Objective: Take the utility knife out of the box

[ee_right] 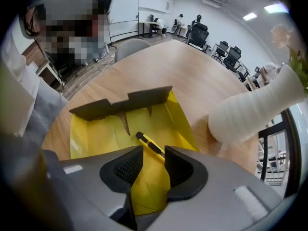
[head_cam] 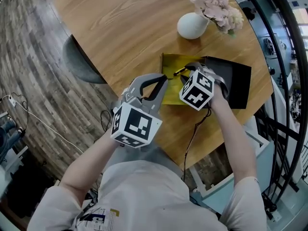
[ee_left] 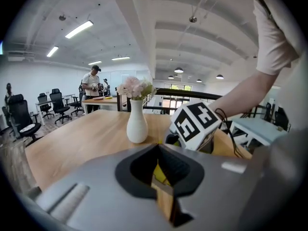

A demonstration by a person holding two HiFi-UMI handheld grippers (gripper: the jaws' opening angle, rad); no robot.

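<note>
The open box (head_cam: 168,63) with its yellow lining lies on the wooden table, and its black lid (head_cam: 236,81) is folded out to the right. The yellow and black utility knife (ee_right: 150,145) lies loose on the box's yellow floor (ee_right: 101,129). My right gripper (ee_right: 154,161) points steeply down over the box with its jaws open. The knife's near end lies just ahead of the gap, touching neither pad. My left gripper (head_cam: 161,83) hovers at the box's near-left edge, open and holding nothing. A strip of yellow lining (ee_left: 159,174) shows through its gap (ee_left: 160,153).
A white vase (head_cam: 192,25) with pink flowers stands just beyond the box, close to the right gripper's path (ee_right: 250,112). A grey chair (head_cam: 79,61) sits at the table's left edge. The table's near edge is beside my arms. People and desks stand far off.
</note>
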